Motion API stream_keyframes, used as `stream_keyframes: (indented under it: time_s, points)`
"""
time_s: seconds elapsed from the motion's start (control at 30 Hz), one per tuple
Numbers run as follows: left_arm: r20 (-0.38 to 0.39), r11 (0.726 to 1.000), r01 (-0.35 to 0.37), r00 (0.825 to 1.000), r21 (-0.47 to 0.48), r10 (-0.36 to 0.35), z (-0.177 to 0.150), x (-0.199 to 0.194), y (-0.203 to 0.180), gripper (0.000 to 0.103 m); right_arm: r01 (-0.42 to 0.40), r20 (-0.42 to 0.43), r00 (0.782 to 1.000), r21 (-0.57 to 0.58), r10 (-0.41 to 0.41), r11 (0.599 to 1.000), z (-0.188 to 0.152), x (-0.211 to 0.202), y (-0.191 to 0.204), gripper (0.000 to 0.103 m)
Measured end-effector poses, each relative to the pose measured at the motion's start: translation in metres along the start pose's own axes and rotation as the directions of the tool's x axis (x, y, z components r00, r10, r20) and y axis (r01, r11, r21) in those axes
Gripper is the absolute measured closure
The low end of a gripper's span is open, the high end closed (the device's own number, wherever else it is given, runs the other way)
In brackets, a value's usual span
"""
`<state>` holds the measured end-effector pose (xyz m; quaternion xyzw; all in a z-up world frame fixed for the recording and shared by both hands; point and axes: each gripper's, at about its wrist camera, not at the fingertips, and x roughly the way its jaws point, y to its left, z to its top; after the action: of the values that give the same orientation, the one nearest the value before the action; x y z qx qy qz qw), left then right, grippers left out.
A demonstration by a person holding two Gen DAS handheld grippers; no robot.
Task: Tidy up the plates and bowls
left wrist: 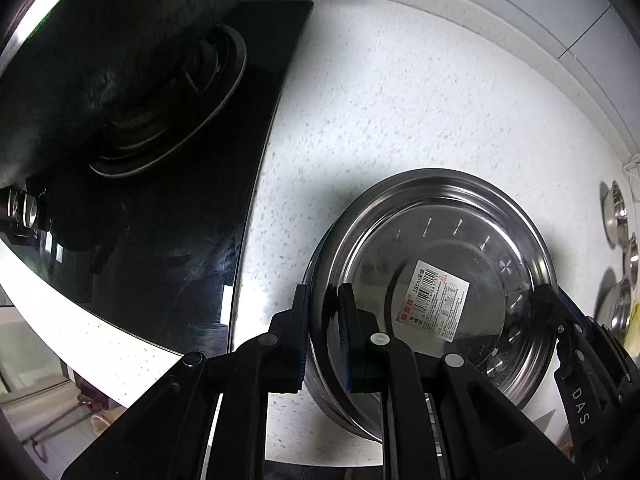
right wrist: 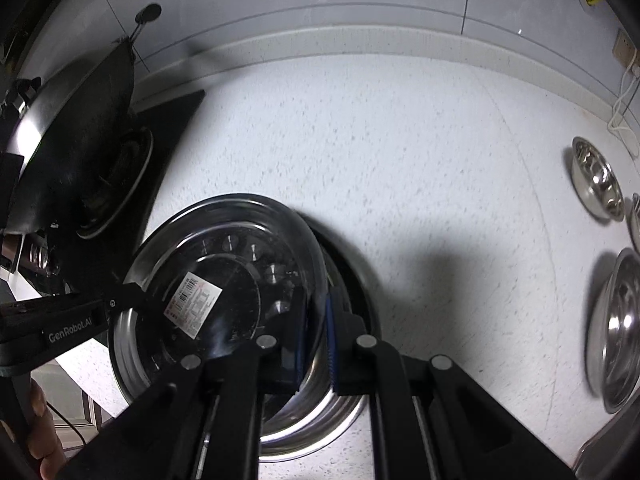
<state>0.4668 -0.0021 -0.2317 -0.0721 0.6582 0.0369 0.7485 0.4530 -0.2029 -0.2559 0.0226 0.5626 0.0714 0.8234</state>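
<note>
Plainly, both grippers are on the same steel plate, one at each side of its rim. The left gripper (left wrist: pixel 324 332) has its jaws drawn narrow over the plate's left rim, one finger outside the wall and one inside, so the thin lip is pinched between the pads. The right gripper (right wrist: pixel 314 332) does the same on the opposite rim, jaws close together with the lip between the blue pads. A two-sided hold like this probably keeps a wide, shallow, slippery dish level and stops it swinging from a single pinch.

The plate (left wrist: pixel 432 280) carries a white barcode label (left wrist: pixel 434 300) on its floor. In the right wrist view it sits tilted over a second steel dish (right wrist: pixel 348 280) beneath it, so I judge it is either being nested onto that dish or lifted off it; which one cannot be told. Both lie on the speckled white counter (left wrist: pixel 400 100), toward its front edge and just beside the black stove top (left wrist: pixel 180 260), where a dark wok (left wrist: pixel 100 60) rests on the burner.

Well apart, along the counter's right edge, several steel bowls (right wrist: pixel 598 180) lie in a row, likely waiting their turn.
</note>
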Motion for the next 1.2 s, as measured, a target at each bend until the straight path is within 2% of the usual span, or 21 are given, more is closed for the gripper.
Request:
stream_keyframes:
  time_s: [0.1, 0.27, 0.43, 0.5, 0.53, 0.67, 0.7, 0.8, 0.87, 0.9, 1.07, 1.13, 1.2]
  points:
    - [-0.007, 1.0, -0.008, 1.0, 0.01, 0.008, -0.004, 0.009, 0.002, 0.092, 0.0, -0.015, 1.0, 0.01, 0.0, 1.0, -0.003, 0.009, -0.002, 0.095]
    - [0.03, 0.998, -0.043, 0.999, 0.046, 0.042, -0.015, 0.002, -0.01, 0.093, -0.001, -0.044, 0.999, 0.026, 0.003, 1.0, -0.005, 0.026, -0.005, 0.092]
    - [0.033, 0.996, -0.066, 0.997, 0.057, 0.065, -0.011, 0.002, -0.017, 0.093, -0.01, -0.071, 0.997, 0.043, 0.013, 0.999, -0.011, 0.02, -0.017, 0.091]
    - [0.045, 0.997, -0.06, 0.997, 0.049, 0.058, -0.01, 0.001, -0.014, 0.092, -0.001, -0.067, 0.998, 0.033, 0.003, 0.999, -0.009, 0.014, -0.018, 0.086]
    - [0.054, 0.997, -0.058, 0.997, 0.05, 0.055, -0.015, -0.009, -0.008, 0.092, 0.006, -0.064, 0.998, 0.034, -0.003, 0.999, -0.008, 0.009, -0.021, 0.083]
    - [0.069, 0.999, -0.026, 0.997, 0.04, 0.023, -0.009, -0.03, -0.02, 0.092, -0.02, -0.038, 0.999, 0.072, 0.022, 0.997, -0.001, -0.011, -0.036, 0.083]
    - [0.073, 0.999, -0.006, 0.997, 0.048, 0.003, -0.015, -0.05, -0.024, 0.092, -0.032, -0.021, 0.999, 0.086, 0.034, 0.996, 0.001, -0.019, -0.041, 0.083]
    - [0.09, 0.992, 0.062, 0.993, 0.11, -0.072, -0.012, -0.076, -0.063, 0.088, -0.059, 0.049, 0.997, 0.131, 0.053, 0.99, 0.003, -0.053, -0.069, 0.083]
    - [0.085, 0.978, 0.117, 0.987, 0.172, -0.133, -0.012, -0.087, -0.099, 0.07, -0.043, 0.093, 0.995, 0.172, 0.027, 0.984, 0.001, -0.079, -0.102, 0.083]
    - [0.078, 0.967, 0.148, 0.983, 0.207, -0.167, -0.012, -0.091, -0.122, 0.068, -0.027, 0.107, 0.994, 0.192, 0.006, 0.981, -0.001, -0.089, -0.117, 0.083]
    - [-0.026, 0.894, 0.235, 0.969, 0.382, -0.244, -0.025, -0.088, -0.239, 0.064, 0.132, 0.129, 0.975, 0.323, -0.181, 0.937, -0.03, -0.14, -0.227, 0.083]
    - [-0.071, 0.867, 0.255, 0.966, 0.428, -0.249, -0.033, -0.077, -0.282, 0.064, 0.219, 0.105, 0.956, 0.371, -0.275, 0.902, -0.049, -0.154, -0.277, 0.082]
    - [-0.105, 0.852, 0.261, 0.965, 0.454, -0.239, -0.038, -0.069, -0.326, 0.064, 0.28, 0.061, 0.941, 0.416, -0.334, 0.865, -0.069, -0.159, -0.321, 0.082]
